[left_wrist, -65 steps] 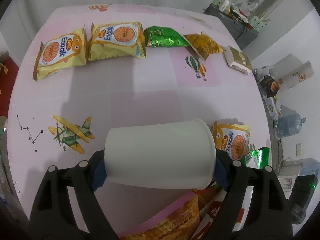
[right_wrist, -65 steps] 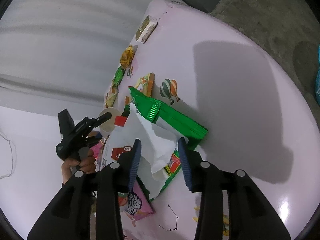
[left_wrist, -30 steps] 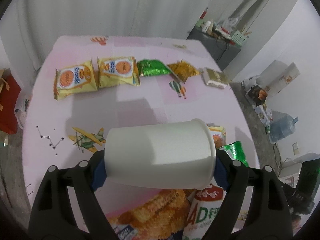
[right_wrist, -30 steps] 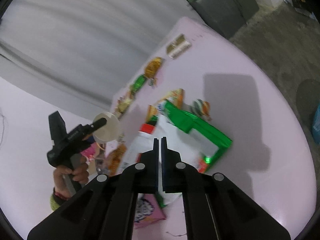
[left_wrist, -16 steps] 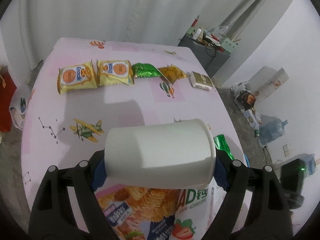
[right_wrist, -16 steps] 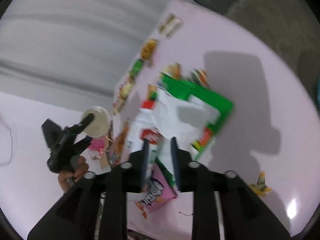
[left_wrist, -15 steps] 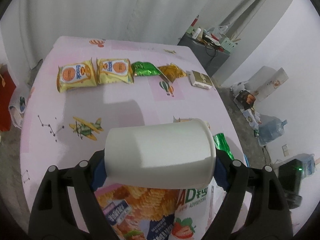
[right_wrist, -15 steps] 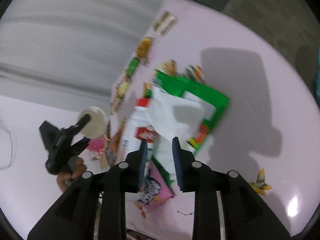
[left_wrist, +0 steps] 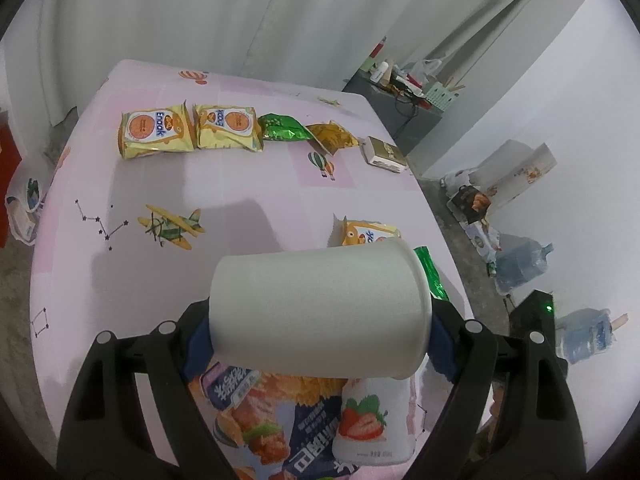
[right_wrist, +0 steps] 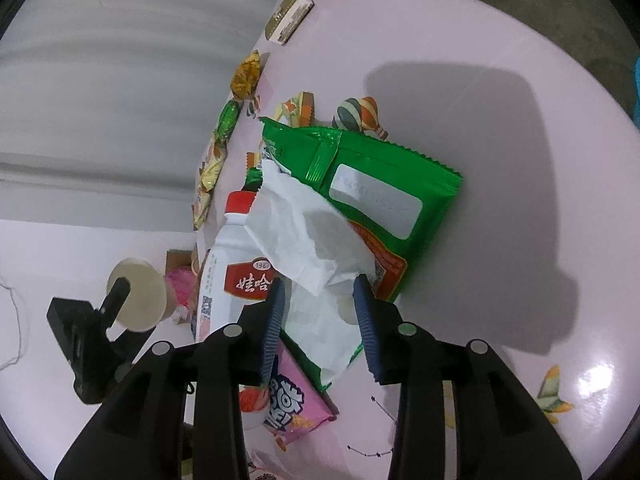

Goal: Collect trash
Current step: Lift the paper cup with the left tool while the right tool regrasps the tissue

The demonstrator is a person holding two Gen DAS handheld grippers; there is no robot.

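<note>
Mid-collection: left gripper [left_wrist: 320,334] clamped on the white paper cup [left_wrist: 320,312], carried sideways above the near edge of the pink table [left_wrist: 224,184]. Right gripper [right_wrist: 320,300], jaws just opened and not gripping, poised over the crumpled white tissue [right_wrist: 308,236] atop the green snack bag [right_wrist: 376,200] near that edge. Next, probably: lower onto the tissue, close on it alone, then into the cup.

Pink table [left_wrist: 240,184] bears snack packets [left_wrist: 154,134], a bottle [right_wrist: 228,264].

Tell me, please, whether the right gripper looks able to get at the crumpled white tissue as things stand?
Probably yes. The right gripper has just been opening, and its fingers already straddle the white tissue, which lies on top of the green packet with nothing covering it.
</note>
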